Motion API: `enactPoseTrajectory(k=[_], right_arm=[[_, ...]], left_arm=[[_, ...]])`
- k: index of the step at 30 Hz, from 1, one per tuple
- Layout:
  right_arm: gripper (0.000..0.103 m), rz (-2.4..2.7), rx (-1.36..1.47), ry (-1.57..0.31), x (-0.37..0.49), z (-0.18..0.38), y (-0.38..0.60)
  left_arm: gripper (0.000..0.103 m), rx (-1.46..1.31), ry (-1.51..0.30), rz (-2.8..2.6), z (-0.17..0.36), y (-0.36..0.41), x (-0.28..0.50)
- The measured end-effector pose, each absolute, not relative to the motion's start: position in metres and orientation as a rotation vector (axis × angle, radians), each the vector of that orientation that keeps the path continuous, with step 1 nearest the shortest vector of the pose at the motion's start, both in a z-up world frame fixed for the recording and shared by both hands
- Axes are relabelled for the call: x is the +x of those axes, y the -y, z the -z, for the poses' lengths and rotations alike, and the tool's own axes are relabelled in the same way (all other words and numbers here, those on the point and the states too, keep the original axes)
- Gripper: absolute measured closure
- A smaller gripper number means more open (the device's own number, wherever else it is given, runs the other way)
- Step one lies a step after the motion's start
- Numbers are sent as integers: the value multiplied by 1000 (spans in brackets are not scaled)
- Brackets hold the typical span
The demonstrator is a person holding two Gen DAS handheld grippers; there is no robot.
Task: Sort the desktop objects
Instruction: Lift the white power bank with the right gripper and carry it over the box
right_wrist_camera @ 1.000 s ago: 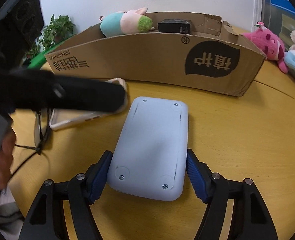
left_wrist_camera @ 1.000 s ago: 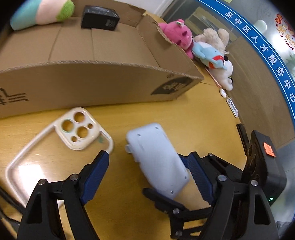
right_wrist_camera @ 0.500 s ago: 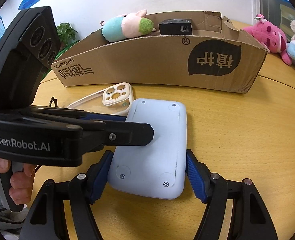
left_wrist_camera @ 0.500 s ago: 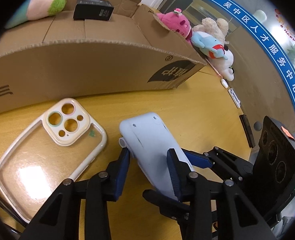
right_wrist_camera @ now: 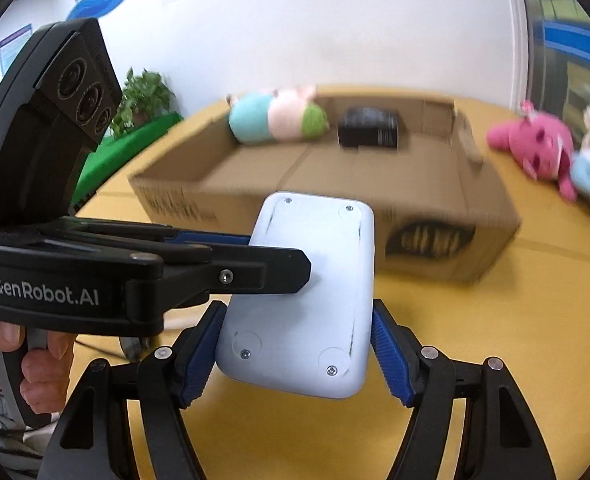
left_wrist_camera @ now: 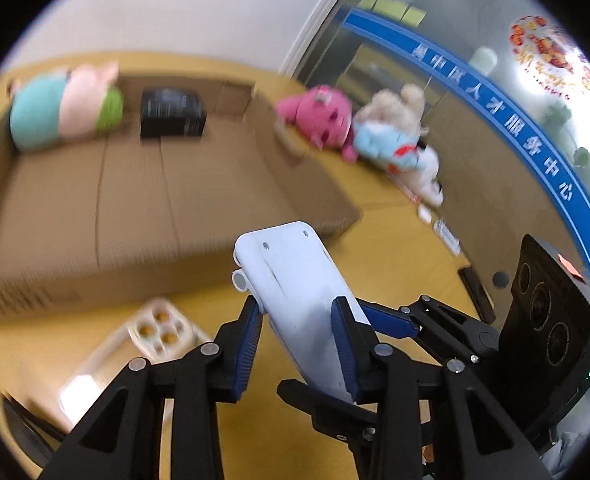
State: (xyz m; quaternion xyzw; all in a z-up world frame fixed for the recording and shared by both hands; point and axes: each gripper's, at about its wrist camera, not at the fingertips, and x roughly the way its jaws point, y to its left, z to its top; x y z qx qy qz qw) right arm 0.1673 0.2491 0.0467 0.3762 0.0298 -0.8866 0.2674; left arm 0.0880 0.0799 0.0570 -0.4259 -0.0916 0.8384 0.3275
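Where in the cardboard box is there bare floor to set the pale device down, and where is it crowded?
The cardboard box has open floor across its near and middle stretch, bounded by the near wall and the right-hand wall. The far end is crowded: the pastel plush toy and the black box lie there. The pale device hangs in both grippers.

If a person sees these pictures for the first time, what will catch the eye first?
First, the pale grey device, held above the yellow table by both tongs at once: the right tongs on its long edges, the left tongs across its thickness. Behind it stands an open cardboard box holding a pastel plush toy and a small black box.
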Motion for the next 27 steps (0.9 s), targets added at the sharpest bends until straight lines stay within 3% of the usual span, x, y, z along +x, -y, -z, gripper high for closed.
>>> enactPoseTrajectory(k=[15, 27], right_arm=[[34, 2567, 568, -165, 120, -191, -234], [36, 2572, 451, -166, 58, -264, -233]], left_arm=[[68, -744, 93, -2295, -205, -87, 38], [71, -656, 75, -2252, -259, -87, -19]])
